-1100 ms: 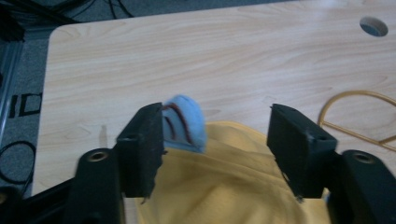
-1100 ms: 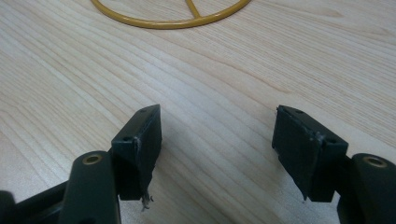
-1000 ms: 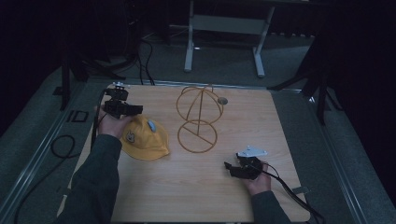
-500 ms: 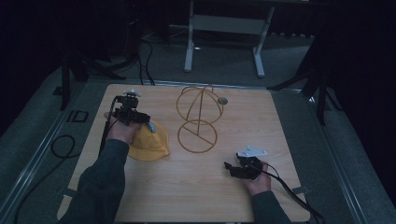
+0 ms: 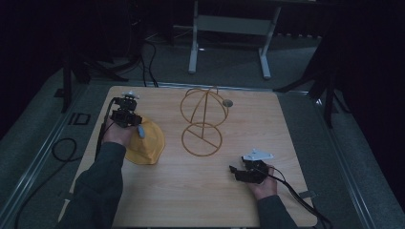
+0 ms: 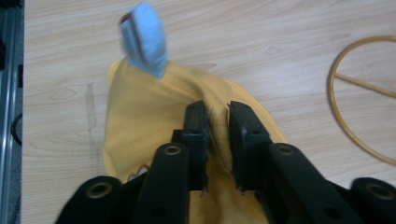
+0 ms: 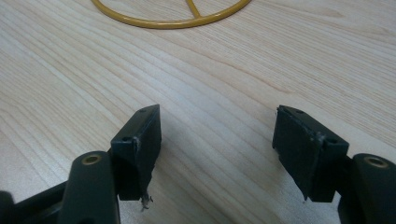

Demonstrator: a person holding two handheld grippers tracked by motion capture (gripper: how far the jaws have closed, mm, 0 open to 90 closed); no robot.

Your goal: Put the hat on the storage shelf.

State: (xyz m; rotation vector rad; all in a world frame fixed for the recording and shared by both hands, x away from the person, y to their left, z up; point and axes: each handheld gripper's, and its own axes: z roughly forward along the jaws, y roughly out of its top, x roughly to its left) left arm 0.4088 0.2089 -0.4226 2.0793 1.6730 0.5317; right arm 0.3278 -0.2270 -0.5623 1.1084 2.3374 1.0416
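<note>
Yellow cap (image 6: 154, 121) pinched by left gripper (image 6: 217, 116) | wire stand (image 5: 203, 119) lies rightward, nearer it | right gripper (image 7: 217, 135) released, idle

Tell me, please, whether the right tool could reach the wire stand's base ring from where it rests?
Probably yes: the right tool is open on bare table, and nothing lies between it and the wire stand.
</note>
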